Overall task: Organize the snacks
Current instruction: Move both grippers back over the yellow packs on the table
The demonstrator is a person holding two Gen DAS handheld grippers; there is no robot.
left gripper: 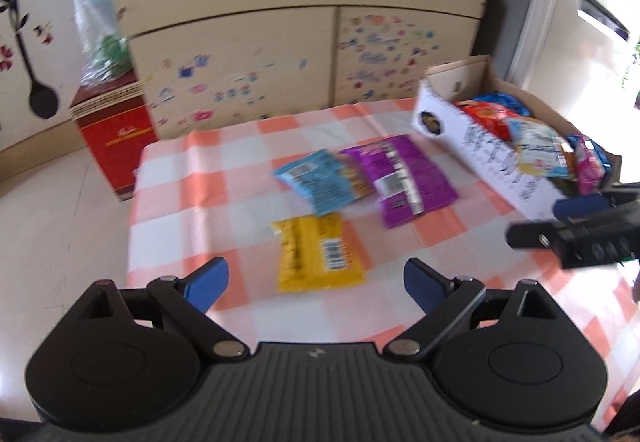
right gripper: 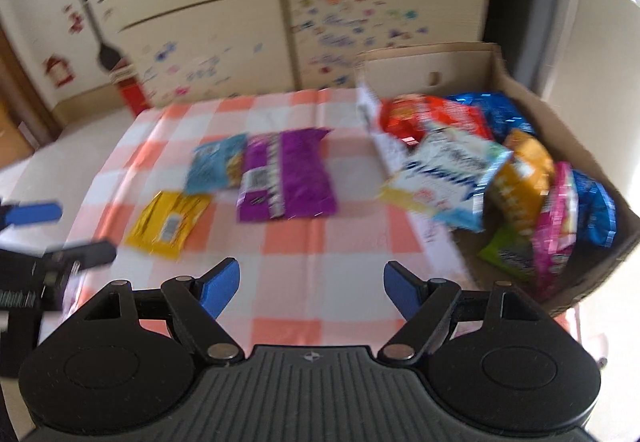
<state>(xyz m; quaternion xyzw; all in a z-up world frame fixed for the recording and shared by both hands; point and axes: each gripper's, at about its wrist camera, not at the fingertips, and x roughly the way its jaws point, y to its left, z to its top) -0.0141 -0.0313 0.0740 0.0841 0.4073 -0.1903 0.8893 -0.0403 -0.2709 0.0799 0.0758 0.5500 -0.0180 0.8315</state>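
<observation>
The left gripper [left gripper: 316, 282] stands wide open and holds nothing. The yellow snack packet [left gripper: 318, 256] lies flat on the checked tablecloth [left gripper: 224, 198] just ahead of and between its blue fingertips [left gripper: 208, 282], barcode side up. That lie leaves only a thin edge for the fingers to catch. Further ahead, a light-blue packet [left gripper: 320, 180] overlaps the edge of a purple packet [left gripper: 402, 178], both loose on the cloth, both probably awaiting sorting.

The right gripper [right gripper: 312, 284] is likewise spread wide and empty, with bare cloth between its fingers. Ahead and to the right of them stands the cardboard box [right gripper: 520, 90], open at the top and already crowded with bags: a red one [right gripper: 420, 114], a white-and-blue one [right gripper: 452, 170], an orange one [right gripper: 520, 178], a pink one [right gripper: 556, 218]. Its white side flap [left gripper: 480, 146] leans outward, which keeps the opening easy to reach from the table side.

Judging by this, the box is the collecting place, and three packets remain outside it. Both views are blurred, so the print cannot be read.
</observation>
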